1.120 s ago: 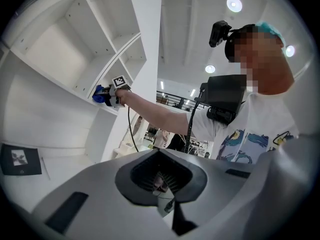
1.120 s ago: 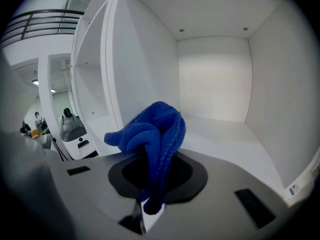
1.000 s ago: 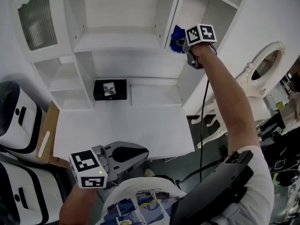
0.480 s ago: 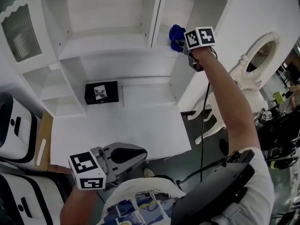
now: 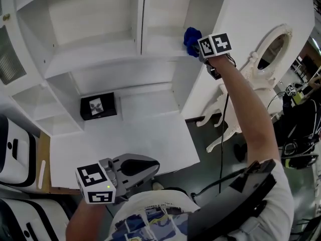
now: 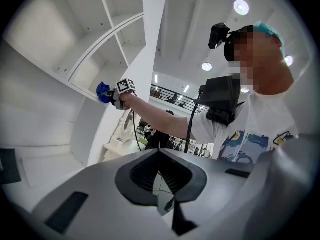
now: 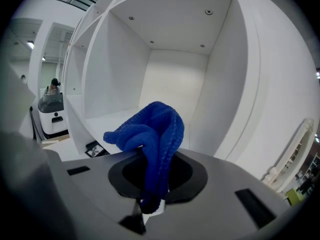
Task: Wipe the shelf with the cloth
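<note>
Right gripper view shows the right hand-held gripper (image 7: 152,194) clamping a bunched fold of the soft, probably light cloth (image 7: 150,134) at the shelf's (image 7: 107,118) front edge, while the left hand-held gripper (image 6: 162,184) is closed and empty.

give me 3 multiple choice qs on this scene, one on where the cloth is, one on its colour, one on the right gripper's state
1. Where is the cloth?
A) lying on the desk
B) held up at the front of the upper right shelf compartment
C) on the floor

2. What colour is the cloth?
A) white
B) green
C) blue

3. How do the jaws of the right gripper stand?
A) wide apart and empty
B) closed on the cloth
C) closed on a bottle

Answers:
1 B, the head view shows it raised at that compartment's front edge.
2 C, it is deep blue in all three views.
3 B, the right gripper view shows the cloth pinched between the jaws and bunching above them.
</note>
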